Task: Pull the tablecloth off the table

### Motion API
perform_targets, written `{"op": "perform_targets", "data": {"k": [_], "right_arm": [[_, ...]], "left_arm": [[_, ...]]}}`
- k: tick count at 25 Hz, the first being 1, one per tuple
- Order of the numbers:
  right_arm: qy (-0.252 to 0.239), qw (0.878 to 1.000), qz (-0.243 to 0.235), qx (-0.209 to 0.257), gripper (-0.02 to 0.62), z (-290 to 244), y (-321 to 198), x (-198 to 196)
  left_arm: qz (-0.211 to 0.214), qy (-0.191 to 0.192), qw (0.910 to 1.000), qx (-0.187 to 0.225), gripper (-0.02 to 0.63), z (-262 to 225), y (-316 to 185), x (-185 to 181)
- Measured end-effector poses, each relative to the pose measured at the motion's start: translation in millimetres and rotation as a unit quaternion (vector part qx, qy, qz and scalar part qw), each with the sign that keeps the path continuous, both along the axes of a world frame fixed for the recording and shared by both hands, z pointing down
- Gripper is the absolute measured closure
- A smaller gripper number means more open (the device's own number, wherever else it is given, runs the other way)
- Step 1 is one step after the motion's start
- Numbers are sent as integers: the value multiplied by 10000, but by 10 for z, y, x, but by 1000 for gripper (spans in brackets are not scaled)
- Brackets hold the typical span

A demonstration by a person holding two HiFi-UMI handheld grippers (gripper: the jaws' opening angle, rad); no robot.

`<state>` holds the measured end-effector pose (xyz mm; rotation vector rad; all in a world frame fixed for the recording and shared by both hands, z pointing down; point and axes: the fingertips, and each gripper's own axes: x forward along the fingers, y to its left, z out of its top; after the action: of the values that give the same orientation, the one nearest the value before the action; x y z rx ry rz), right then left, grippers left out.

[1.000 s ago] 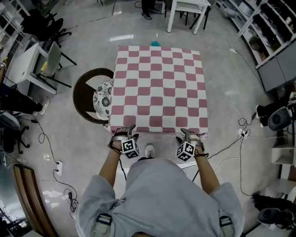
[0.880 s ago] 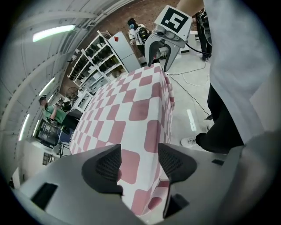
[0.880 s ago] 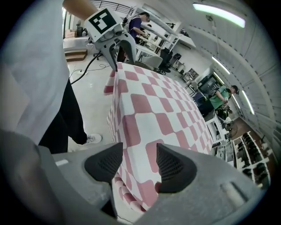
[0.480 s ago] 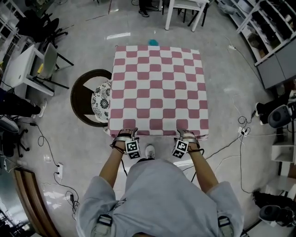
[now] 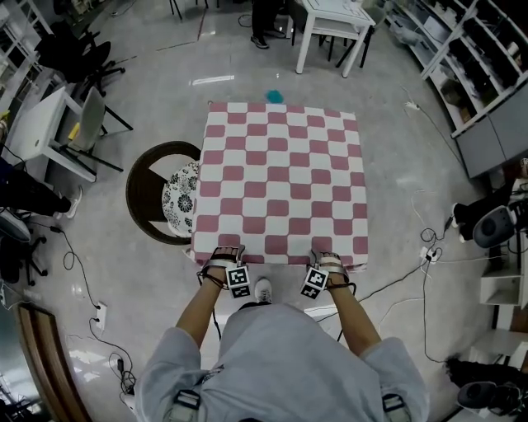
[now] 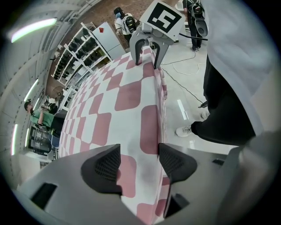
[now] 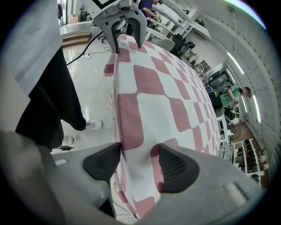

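A pink-and-white checkered tablecloth (image 5: pixel 280 181) covers the square table and hangs over its near edge. My left gripper (image 5: pixel 224 252) sits at the near edge toward the left corner. In the left gripper view the left gripper (image 6: pixel 139 165) straddles the cloth's edge fold (image 6: pixel 151 127), jaws apart. My right gripper (image 5: pixel 326 257) sits at the same edge toward the right. In the right gripper view the right gripper (image 7: pixel 139 163) has jaws that are opening, with the cloth edge (image 7: pixel 131 118) between them and not pinched. Each gripper shows in the other's view along the edge: the right one (image 6: pixel 147 50), the left one (image 7: pixel 125 33).
A round dark chair (image 5: pixel 148 173) with a patterned cushion (image 5: pixel 181 185) stands against the table's left side. A white table (image 5: pixel 334 21) is beyond the far edge, a white desk (image 5: pixel 37 124) at the left, shelves (image 5: pixel 487 74) at the right. Cables (image 5: pixel 429 243) lie on the floor.
Both grippers have stayed at the cloth's near edge, and the right one has come a little nearer the left. The head view has shifted, so the table sits lower in the picture.
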<state>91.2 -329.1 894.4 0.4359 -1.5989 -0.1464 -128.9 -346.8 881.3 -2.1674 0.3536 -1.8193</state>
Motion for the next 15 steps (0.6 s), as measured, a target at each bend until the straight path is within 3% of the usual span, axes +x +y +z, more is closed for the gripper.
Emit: {"op": "perform_targets", "data": {"k": [6,15], "right_arm": [[169,9994,-118,264,337,44,4,21],[395,9986,-54,348,358,-5,-42,32]], "left_arm": [[-41,-115,9997,-200,345,128,-14,5],[-77,-196,9998,33,356,117,-42,5]]}}
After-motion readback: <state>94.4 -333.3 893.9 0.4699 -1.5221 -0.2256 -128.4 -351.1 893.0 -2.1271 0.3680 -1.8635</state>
